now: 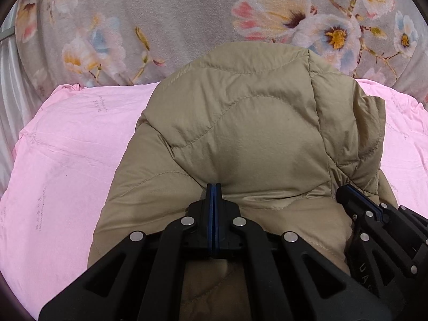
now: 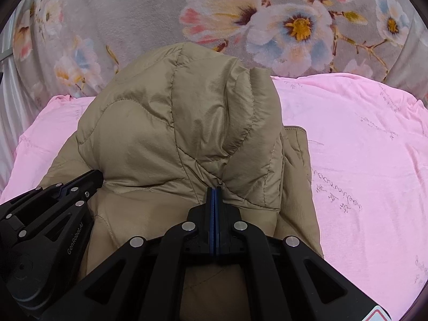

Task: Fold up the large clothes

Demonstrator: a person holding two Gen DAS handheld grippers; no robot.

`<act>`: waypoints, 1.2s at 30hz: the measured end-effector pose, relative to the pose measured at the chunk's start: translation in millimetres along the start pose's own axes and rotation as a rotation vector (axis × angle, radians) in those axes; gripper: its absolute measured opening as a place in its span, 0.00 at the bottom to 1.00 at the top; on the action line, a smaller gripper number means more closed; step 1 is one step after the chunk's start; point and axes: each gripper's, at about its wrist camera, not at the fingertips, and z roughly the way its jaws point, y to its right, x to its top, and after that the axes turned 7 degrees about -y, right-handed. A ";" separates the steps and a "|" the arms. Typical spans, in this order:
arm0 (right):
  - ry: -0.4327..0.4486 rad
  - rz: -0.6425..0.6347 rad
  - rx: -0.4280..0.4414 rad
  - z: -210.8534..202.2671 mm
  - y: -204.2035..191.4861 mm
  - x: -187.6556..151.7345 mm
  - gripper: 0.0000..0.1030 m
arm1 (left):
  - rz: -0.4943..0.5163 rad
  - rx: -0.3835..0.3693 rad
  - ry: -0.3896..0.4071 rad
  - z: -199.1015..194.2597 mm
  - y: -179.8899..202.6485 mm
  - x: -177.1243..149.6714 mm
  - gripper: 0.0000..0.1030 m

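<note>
A tan quilted puffer jacket (image 1: 240,123) lies bunched on a pink sheet, with its upper part humped up in front of both grippers. My left gripper (image 1: 214,186) is shut, its blue pads together, and the fabric puckers into its tip at a fold of the jacket. In the right wrist view the same jacket (image 2: 165,123) shows a raised, hood-like ridge on the right. My right gripper (image 2: 214,187) is shut the same way where creases meet at its tip. Each gripper also shows in the other's view: the right gripper (image 1: 345,191) and the left gripper (image 2: 95,175), both resting against the jacket.
The pink sheet (image 1: 67,147) spreads to the left and right of the jacket (image 2: 361,147). Behind it lies a grey plush blanket with large flowers (image 1: 160,13). A pale curtain or rail (image 1: 6,61) runs along the far left edge.
</note>
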 end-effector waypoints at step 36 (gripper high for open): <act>-0.038 0.067 -0.033 53.1 26.6 42.4 0.00 | 0.043 0.062 0.086 -0.9 7.1 -10.9 0.00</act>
